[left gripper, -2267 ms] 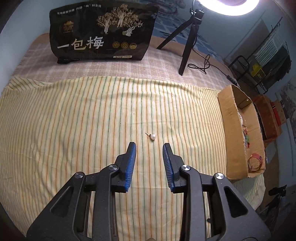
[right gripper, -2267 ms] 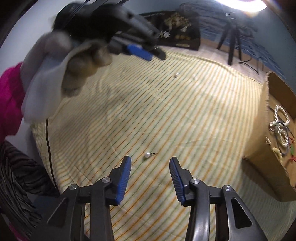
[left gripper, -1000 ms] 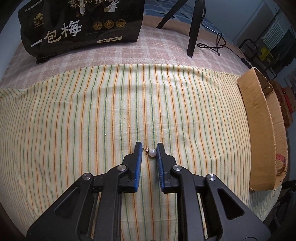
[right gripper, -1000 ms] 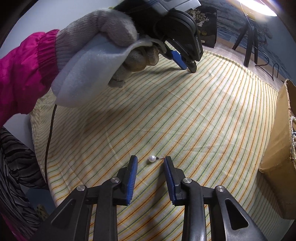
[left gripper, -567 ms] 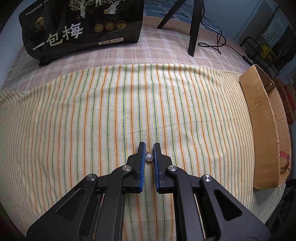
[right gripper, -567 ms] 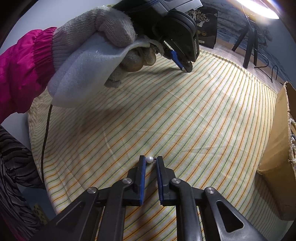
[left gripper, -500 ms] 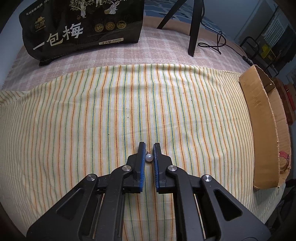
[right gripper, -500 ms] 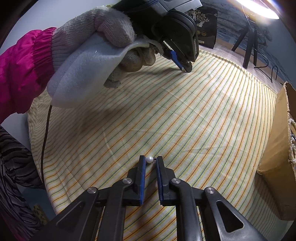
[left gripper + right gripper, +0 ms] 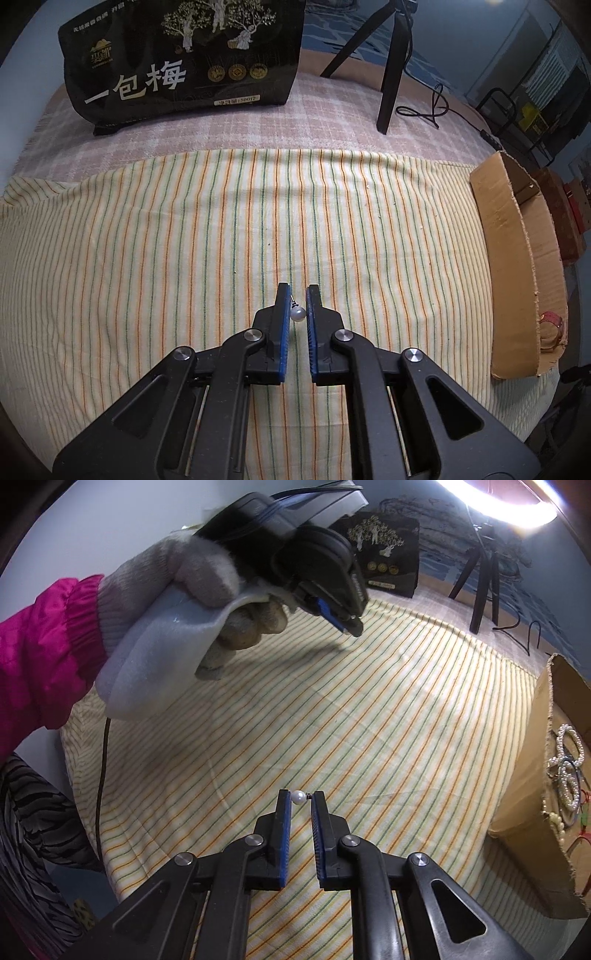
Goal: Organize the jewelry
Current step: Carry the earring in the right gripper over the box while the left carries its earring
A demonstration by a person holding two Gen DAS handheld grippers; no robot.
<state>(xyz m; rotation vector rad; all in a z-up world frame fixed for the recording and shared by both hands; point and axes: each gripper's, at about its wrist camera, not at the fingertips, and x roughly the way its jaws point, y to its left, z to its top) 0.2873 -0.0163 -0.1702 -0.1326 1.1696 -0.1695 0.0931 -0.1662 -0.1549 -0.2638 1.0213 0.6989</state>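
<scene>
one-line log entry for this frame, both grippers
left gripper: shut on pearl stud | right gripper: shut on second pearl stud | cardboard box: holds bracelets

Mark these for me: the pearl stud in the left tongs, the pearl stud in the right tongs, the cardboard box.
left pearl stud (image 9: 297, 314), left wrist view, on the pearl ball.
right pearl stud (image 9: 298, 797), right wrist view, on the pearl ball.
cardboard box (image 9: 506, 266), left wrist view, on its near outer wall.
</scene>
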